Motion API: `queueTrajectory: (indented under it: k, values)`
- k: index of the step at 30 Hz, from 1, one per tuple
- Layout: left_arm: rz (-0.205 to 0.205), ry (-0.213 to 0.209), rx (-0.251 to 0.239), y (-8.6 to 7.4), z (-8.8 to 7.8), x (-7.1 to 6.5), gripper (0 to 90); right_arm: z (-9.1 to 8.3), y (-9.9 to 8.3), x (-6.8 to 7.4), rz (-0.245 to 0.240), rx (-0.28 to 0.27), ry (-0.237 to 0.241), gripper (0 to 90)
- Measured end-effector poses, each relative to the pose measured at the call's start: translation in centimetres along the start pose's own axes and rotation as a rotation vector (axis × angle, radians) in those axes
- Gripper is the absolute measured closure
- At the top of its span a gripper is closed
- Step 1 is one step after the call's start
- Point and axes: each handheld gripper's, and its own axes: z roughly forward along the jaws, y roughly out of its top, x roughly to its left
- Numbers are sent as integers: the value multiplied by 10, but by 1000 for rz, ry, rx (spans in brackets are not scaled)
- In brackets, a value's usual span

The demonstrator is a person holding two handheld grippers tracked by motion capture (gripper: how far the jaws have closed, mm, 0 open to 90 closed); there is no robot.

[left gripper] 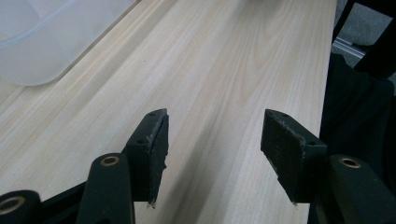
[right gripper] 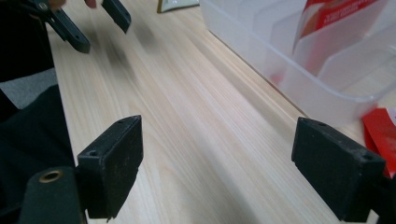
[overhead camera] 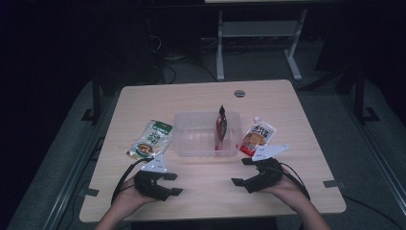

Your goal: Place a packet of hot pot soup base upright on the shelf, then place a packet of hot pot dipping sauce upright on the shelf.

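Observation:
A clear plastic container [overhead camera: 191,139] sits mid-table, with a red pouch [overhead camera: 221,125] standing upright in its right part. To its left a green pouch [overhead camera: 151,139] lies flat; to its right lies a white and red pouch [overhead camera: 257,136]. My left gripper [overhead camera: 173,184] rests near the front edge, open, with only bare wood between its jaws [left gripper: 217,122]. My right gripper [overhead camera: 241,171] is open too, in front of the container's right corner, with nothing between its jaws [right gripper: 219,133]. The right gripper view shows the container wall [right gripper: 299,88] close ahead and the red pouch [right gripper: 336,18] inside.
The wooden table [overhead camera: 201,96] has a round grommet [overhead camera: 239,93] at its far edge. Dark floor, cables and a white desk frame [overhead camera: 220,43] lie beyond it. A corner of the container [left gripper: 37,42] appears in the left gripper view. The table's front edge lies just behind both hands.

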Motion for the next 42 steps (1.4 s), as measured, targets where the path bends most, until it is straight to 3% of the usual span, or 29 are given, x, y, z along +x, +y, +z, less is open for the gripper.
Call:
queueTrajectory:
  k: [13,22,25,29,34,42]
  values:
    - [-31,35,-16,1,-16,6,401,-2,-5,-7,13,-5,-12,162]
    - [-88,100,-41,-5,-38,18,396,-2,-7,-10,11,2,-11,162]
    - [-98,106,-45,-9,-40,23,396,-3,-7,-13,11,10,-26,163]
    - [-110,111,-36,-13,-38,28,396,-8,-6,-24,3,37,-82,180]
    - [-128,114,-35,-16,-38,32,396,-16,-2,-49,44,6,-148,377]
    - [-128,118,-36,-17,-37,35,396,-22,5,-77,59,-31,-223,665]
